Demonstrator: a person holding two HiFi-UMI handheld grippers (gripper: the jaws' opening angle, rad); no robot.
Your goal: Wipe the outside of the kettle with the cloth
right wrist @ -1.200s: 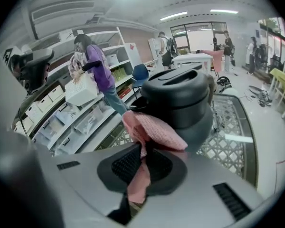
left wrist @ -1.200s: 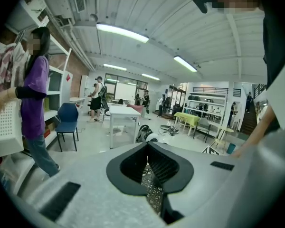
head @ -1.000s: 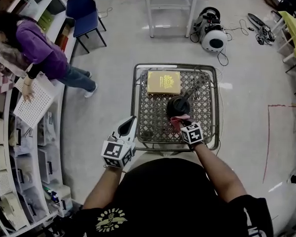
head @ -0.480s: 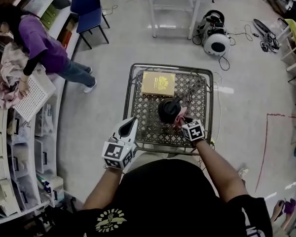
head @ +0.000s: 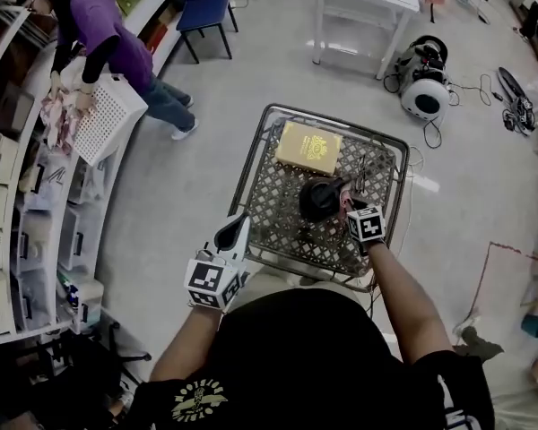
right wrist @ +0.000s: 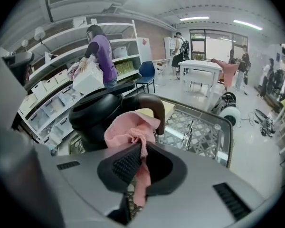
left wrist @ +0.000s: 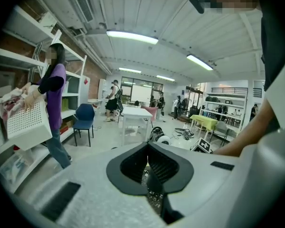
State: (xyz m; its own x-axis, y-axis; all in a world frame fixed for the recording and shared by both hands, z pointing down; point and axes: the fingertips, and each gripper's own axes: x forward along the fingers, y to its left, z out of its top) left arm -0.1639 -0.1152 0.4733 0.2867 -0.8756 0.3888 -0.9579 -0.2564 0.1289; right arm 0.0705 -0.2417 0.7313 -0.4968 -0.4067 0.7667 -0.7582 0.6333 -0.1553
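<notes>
Head view: your right gripper (head: 348, 209) is over the wire-mesh table (head: 251, 173), with its tips at the right flank of the black kettle (head: 318, 200). The kettle stands upright near the table's middle. A yellow box (head: 309, 147) lies behind it, close but not touching. From up here only a sliver of pink shows between gripper and kettle, and the grip itself can't be read.

Right gripper view fills that in. The jaws are pressed together on the pink cloth (right wrist: 130, 127), with one fold pinched between the pads. A bunch puffs out above the tips and a tail hangs below them. The bunch sits against the kettle's side, just beside the dark curved handle (right wrist: 154, 108). This view also gives you the kettle's lid edge-on, which the head view flattens to a dark disc.

Left gripper (head: 230, 234): the head view puts it off the table's near left corner, pointing forward, well apart from the kettle. Only the left gripper view shows its jaws, which are closed tip to tip with nothing between them. A scrap of mesh is visible under the tips.

A person in a purple top (head: 108, 43) stands at the shelves with a white perforated basket (head: 112, 119). The head view shows them from above, and both gripper views show them side-on.
</notes>
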